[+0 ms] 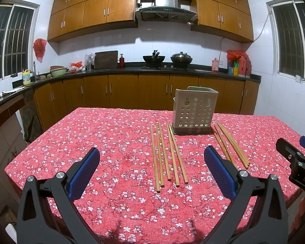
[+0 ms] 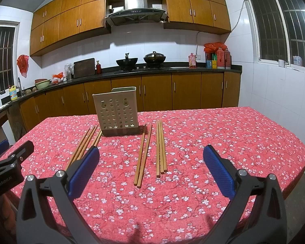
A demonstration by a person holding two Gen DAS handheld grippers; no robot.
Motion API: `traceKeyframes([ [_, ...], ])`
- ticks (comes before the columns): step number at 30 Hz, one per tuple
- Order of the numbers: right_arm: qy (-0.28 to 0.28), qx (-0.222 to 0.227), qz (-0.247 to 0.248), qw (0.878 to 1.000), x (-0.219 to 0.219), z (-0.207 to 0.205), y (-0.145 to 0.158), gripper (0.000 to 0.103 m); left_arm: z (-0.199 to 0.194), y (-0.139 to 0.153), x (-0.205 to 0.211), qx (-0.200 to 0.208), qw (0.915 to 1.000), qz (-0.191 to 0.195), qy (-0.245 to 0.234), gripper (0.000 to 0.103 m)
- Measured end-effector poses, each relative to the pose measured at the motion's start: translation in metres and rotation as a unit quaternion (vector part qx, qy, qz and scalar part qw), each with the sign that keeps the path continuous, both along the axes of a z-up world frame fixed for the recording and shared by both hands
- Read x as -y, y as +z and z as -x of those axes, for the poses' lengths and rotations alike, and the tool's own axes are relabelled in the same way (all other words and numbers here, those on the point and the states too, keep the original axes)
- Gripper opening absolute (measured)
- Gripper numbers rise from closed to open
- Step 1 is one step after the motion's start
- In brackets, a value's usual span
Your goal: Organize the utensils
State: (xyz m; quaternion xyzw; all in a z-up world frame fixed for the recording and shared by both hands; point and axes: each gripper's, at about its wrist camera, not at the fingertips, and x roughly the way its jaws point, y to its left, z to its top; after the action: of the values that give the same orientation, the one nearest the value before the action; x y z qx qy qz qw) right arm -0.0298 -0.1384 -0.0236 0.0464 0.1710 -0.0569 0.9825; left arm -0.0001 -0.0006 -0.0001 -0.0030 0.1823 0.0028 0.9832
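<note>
Several wooden chopsticks (image 1: 168,154) lie on the red flowered tablecloth (image 1: 111,142), left of a beige perforated utensil holder (image 1: 194,111). More chopsticks (image 1: 231,144) lie to its right. My left gripper (image 1: 152,168) is open and empty, held above the near table. In the right wrist view the holder (image 2: 117,111) stands at the centre left, with chopsticks on its right (image 2: 152,150) and left (image 2: 85,144). My right gripper (image 2: 151,168) is open and empty, above the near table.
The table's near edge runs just under both grippers. The right gripper's body (image 1: 296,162) shows at the right in the left wrist view; the left gripper's body (image 2: 8,166) shows at the left in the right wrist view. Kitchen counters (image 1: 132,71) stand behind the table.
</note>
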Motion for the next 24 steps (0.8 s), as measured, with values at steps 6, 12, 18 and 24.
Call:
traceKeyframes([
  [6, 0.0, 0.0, 0.0, 1.0, 0.001, 0.0, 0.001, 0.099, 0.0, 0.0, 0.0, -0.001, 1.0, 0.0, 0.0, 0.101],
  [12, -0.002, -0.005, -0.002, 1.0, 0.001, -0.001, 0.0, 0.099, -0.003, 0.0, -0.004, -0.007, 1.0, 0.001, -0.001, 0.101],
  [18, -0.014, -0.026, -0.013, 0.999, 0.012, -0.015, -0.002, 0.099, -0.022, -0.013, -0.009, -0.04, 0.999, 0.007, 0.016, 0.101],
  [24, -0.052, -0.107, -0.087, 0.989, 0.054, -0.055, -0.019, 0.094, -0.054, -0.025, -0.038, -0.106, 0.9928, 0.027, 0.049, 0.101],
])
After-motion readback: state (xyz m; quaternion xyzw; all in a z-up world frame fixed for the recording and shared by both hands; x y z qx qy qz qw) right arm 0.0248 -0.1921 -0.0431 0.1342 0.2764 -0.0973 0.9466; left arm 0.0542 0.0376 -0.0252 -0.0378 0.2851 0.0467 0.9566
